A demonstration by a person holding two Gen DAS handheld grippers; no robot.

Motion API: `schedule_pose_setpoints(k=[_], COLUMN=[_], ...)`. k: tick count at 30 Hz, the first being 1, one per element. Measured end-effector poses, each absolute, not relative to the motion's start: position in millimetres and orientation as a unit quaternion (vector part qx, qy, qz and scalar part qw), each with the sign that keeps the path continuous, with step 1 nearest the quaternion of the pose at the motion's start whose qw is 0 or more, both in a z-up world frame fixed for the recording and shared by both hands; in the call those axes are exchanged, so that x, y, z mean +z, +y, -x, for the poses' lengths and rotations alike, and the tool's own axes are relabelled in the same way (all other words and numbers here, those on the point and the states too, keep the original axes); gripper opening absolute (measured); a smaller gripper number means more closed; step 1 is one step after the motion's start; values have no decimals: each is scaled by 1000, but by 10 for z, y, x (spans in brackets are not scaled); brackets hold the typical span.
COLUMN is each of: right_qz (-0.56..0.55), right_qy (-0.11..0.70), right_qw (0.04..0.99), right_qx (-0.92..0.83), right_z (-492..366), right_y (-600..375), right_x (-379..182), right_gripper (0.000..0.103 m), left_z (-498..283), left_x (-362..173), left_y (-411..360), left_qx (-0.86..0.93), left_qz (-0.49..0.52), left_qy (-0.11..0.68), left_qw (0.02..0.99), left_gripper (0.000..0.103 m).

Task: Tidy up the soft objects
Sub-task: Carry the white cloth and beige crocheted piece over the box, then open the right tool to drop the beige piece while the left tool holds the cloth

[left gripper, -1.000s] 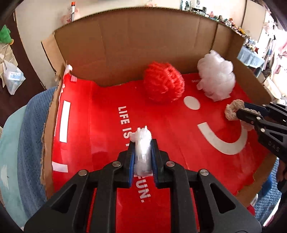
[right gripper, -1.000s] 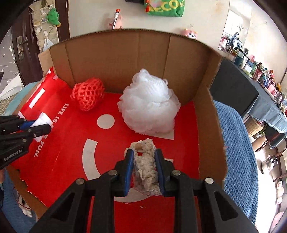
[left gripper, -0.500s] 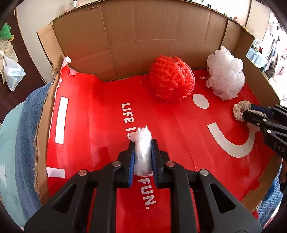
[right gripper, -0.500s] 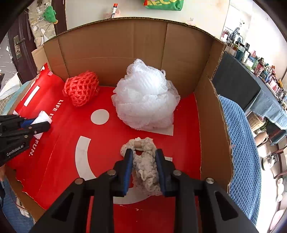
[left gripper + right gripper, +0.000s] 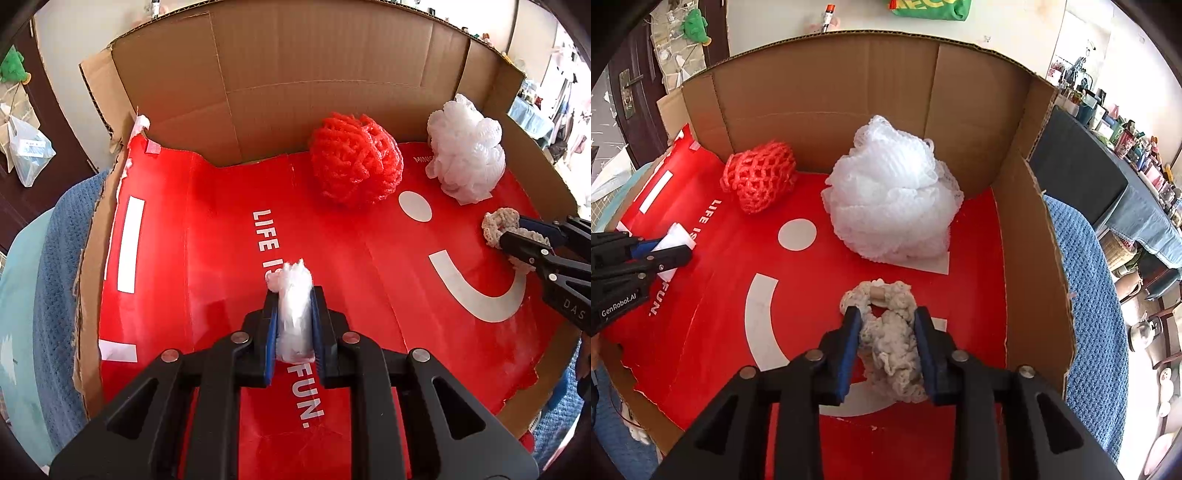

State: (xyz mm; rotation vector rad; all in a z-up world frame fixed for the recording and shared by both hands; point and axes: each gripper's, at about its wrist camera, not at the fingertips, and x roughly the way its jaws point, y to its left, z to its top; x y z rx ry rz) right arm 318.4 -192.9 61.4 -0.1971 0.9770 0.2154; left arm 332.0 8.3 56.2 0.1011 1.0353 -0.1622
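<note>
In the left wrist view my left gripper (image 5: 293, 291) is shut on a small white plastic wad (image 5: 293, 317), held over the red floor of a cardboard box (image 5: 295, 74). My right gripper (image 5: 886, 314) has a beige crocheted piece (image 5: 890, 343) between its pads. Its jaws are opening, and the pads still touch the piece on both sides. A red net ball (image 5: 759, 181) and a white mesh puff (image 5: 890, 206) sit at the back wall. From the left wrist I see the right gripper (image 5: 509, 230) with the crocheted piece (image 5: 496, 221) at the right, near the puff (image 5: 465, 155).
The box (image 5: 1015, 240) has high walls at the back and right and a torn low front edge. It lies on a blue knitted cloth (image 5: 1082, 277). A plastic bag (image 5: 26, 155) hangs at the left, and a cluttered shelf (image 5: 1126, 140) stands at the right.
The right jaws have spread a little and the crocheted piece has loosened between them. The left gripper keeps its hold on the white wad.
</note>
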Motion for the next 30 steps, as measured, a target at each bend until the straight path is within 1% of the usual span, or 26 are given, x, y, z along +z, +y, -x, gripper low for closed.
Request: schedule_pose_setpoints(k=[9, 17, 30], right_qz=[107, 113, 117], right_qy=[469, 469, 459], right_qw=[870, 870, 874], right_qx=[103, 105, 110], right_z=[-3136, -3078, -2983], right_y=[-1864, -1793, -1744], right_x=[595, 603, 706], right_gripper=[40, 52, 56], left_z=[-3321, -3327, -3300], left_x=[572, 568, 597], left_y=[119, 149, 65], left_qx=[-80, -89, -99], left_qz=[-39, -34, -31], left_qy=[495, 495, 493], left_qw=[864, 863, 864], left_gripper=[15, 15, 16])
